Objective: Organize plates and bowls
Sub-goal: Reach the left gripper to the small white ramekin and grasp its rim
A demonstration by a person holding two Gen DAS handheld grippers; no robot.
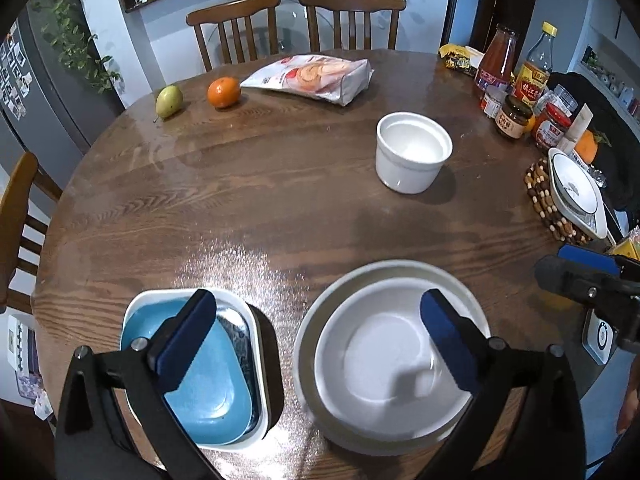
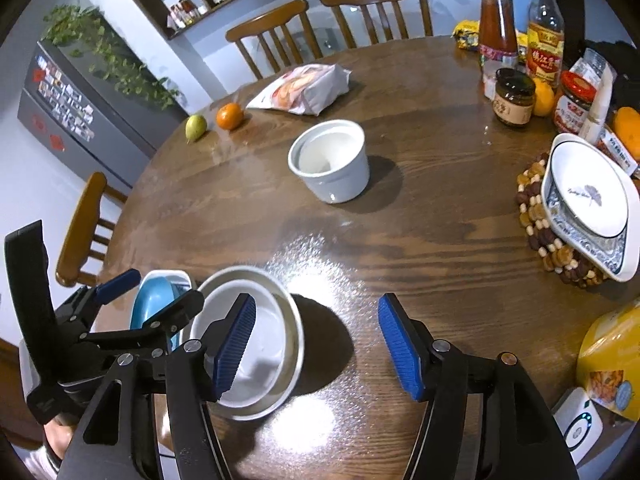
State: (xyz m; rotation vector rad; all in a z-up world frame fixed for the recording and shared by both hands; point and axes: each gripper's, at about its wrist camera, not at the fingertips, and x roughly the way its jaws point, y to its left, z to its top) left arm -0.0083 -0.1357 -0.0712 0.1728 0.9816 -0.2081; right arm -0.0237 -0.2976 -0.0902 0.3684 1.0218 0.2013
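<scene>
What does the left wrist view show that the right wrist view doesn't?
Only the left wrist view: the blue dish seen whole inside its white square dish, and a chair at the left edge.
Only the right wrist view: the left gripper's whole body, and a yellow box.
Both: nested round white bowls, the tall white cup, the stacked dishes on the beaded mat, the orange, the pear, and both grippers open, holding nothing.

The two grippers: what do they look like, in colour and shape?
Both are alike. The left gripper and the right gripper have black angular frames with silver round screws at the joints. Their fingers are flat black bars faced with blue ribbed pads. No cables or markings show.
</scene>
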